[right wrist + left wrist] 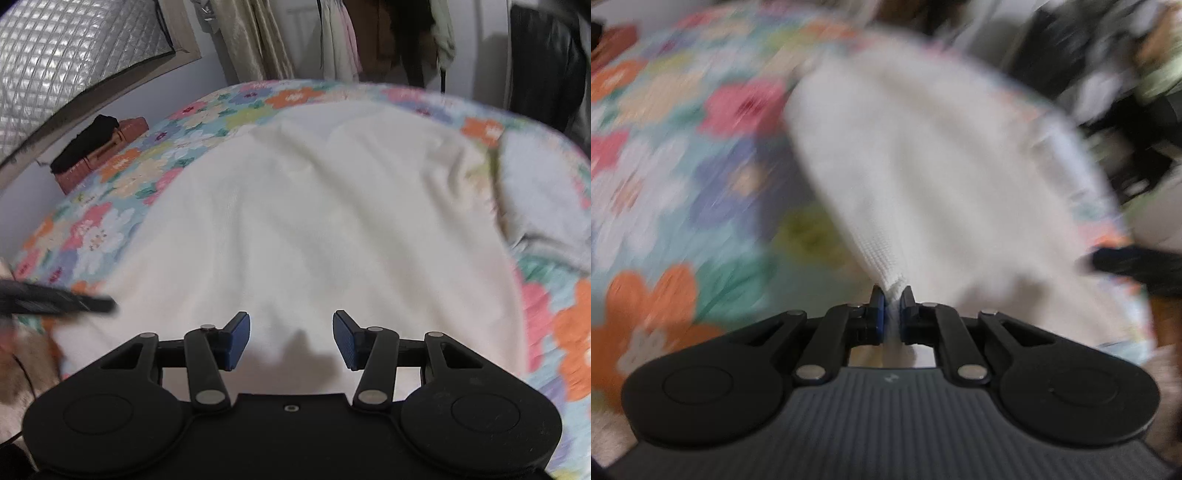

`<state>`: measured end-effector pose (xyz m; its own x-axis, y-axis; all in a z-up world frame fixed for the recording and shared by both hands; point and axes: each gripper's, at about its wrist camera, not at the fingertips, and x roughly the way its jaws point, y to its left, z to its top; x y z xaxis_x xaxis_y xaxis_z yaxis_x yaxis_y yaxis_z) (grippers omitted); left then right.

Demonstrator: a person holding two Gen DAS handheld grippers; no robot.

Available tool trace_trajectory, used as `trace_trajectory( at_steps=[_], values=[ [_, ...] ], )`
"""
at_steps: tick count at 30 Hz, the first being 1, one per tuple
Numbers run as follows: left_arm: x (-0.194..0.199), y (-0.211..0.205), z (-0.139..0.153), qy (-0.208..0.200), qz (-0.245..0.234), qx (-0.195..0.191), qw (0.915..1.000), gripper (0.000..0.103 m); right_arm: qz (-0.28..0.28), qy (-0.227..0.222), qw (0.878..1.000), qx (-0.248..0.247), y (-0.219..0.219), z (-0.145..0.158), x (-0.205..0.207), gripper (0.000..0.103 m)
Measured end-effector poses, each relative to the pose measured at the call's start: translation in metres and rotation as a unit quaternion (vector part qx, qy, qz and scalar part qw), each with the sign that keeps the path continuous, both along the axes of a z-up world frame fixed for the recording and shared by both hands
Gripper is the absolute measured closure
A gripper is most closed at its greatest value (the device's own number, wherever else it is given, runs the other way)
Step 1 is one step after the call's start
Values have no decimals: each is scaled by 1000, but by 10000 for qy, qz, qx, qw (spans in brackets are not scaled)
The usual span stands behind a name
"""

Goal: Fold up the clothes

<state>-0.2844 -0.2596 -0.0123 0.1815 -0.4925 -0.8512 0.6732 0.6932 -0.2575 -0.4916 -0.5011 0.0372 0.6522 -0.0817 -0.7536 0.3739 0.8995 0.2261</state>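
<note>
Where pinched, white garment (923,177) bunched.

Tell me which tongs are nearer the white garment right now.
Left. The left tongs are shut on an edge of the white garment, pinching the fabric between their pads. The right tongs stand open above it, with nothing between the pads.

left tongs (892,295) pinched shut, right tongs (291,339) spread
</note>
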Motion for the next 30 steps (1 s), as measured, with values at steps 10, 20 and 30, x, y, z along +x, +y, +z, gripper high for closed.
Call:
trace_trajectory(
  at_steps=[10,20,30],
  values=[
    [66,3,50,42,323,-899,9954,65,485,-157,9986,109,21,9,74,48],
    [206,-43,8,-186,1351,-1115,9844,53,818,-539,9923,754,1,37,237,48],
    [235,-51,-63,1249,848,-2614,9533,91,489,173,9913,1211,-35,-14,368,46]
  ],
)
